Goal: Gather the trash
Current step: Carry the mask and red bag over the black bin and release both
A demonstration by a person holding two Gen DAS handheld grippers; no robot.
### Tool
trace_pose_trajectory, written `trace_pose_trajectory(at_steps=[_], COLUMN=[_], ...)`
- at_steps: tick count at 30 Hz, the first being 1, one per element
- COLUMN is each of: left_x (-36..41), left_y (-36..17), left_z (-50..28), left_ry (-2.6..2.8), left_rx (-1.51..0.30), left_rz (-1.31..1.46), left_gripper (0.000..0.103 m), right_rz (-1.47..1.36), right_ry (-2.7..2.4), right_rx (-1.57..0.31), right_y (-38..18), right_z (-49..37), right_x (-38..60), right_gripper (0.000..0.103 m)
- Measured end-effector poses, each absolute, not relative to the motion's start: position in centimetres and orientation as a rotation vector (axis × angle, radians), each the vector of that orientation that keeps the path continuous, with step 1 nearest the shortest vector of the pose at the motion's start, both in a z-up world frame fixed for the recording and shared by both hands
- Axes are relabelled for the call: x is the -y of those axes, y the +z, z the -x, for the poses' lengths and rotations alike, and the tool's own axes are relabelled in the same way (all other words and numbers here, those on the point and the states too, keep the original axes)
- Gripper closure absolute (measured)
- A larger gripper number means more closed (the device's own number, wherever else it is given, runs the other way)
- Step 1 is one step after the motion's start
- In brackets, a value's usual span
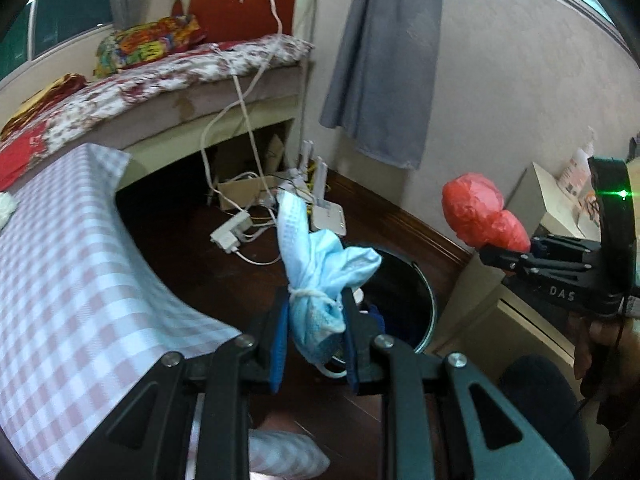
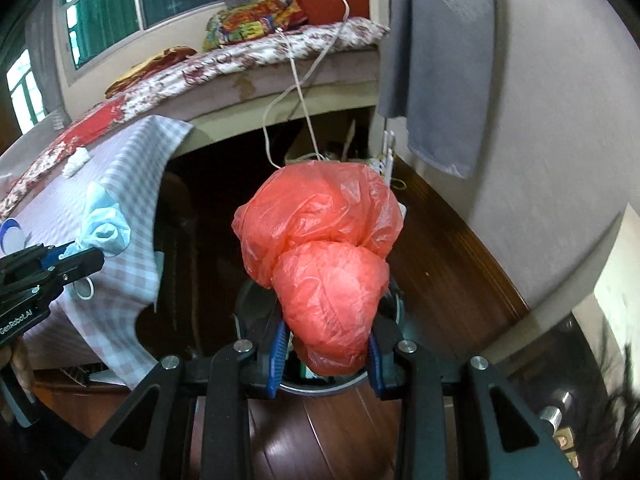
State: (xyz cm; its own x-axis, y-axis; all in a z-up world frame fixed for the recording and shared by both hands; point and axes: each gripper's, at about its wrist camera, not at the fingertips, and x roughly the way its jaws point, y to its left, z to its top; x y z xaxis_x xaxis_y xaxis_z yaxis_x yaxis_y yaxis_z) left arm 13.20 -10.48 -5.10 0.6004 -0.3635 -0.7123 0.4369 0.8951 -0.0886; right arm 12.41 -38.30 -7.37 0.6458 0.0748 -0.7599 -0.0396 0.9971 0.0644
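Note:
My left gripper [image 1: 316,312] is shut on a bundle of light blue face masks [image 1: 320,264] tied with white string, held above the dark floor beside a round black bin [image 1: 416,300]. My right gripper [image 2: 328,332] is shut on a crumpled red plastic bag [image 2: 324,256], which hangs right over the bin [image 2: 384,376] and hides most of it. The right gripper with the red bag [image 1: 480,212] shows at the right of the left wrist view. At the left edge of the right wrist view, the left gripper [image 2: 68,258] carries the blue masks [image 2: 104,228].
A table with a pink checked cloth [image 1: 72,272] stands at the left. Behind it is a bed [image 1: 160,76] with cables, a power strip [image 1: 232,232] and a white router [image 1: 328,216] on the floor. A grey cloth [image 1: 384,60] hangs on the wall. Boxes [image 1: 548,200] sit at right.

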Motion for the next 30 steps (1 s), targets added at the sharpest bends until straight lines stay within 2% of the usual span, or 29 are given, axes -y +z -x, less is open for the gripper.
trace_pose_trajectory(at_steps=[21,24,25,26,27,28,29,30], left_x=[17.4,17.8,17.9,17.9,17.8,17.8,17.6,17.4], left_y=[-13.5,-14.7,-15.0,-15.5,-15.8,-15.7,-15.6,-15.5], left_z=[-18.6,-19.3,-19.3,-19.6,-19.9,-20.0,-20.0,-20.0], left_ry=[-0.571,-0.594,-0.598,-0.574,-0.524,-0.507,-0.489,-0.479], left_rx=[-1.019,-1.047,-1.054,-1.066,-1.073,-1.069,-1.062,-1.067], left_rz=[-0.161,-0.140,-0.137,-0.145,-0.156,-0.159,-0.156,-0.152], left_gripper=[0.078,0.075,0.062,0.050,0.028,0.019,0.016,0.007], right_rz=[0.021,0.045,0.051,0.052,0.061,0.096,0.111,0.110], right_ry=[0.089,0.105,0.114,0.126,0.128,0.087,0.062,0.049], right_rx=[-1.105,-1.127,-1.140,-1.159,-1.188,-1.205,-1.202,-1.200], right_y=[-18.1,-19.1,-19.6,-20.2,-21.0,-21.8,-22.2,-22.4], right_z=[-17.1,-18.3,-18.7,-18.9,-19.3,-19.6,-19.7,-19.7], right_x=[39.3,39.0,38.9,39.0,38.9,39.0,39.3,39.6], right_gripper=[0.068,0.067,0.066,0.056,0.032,0.022,0.014,0.013])
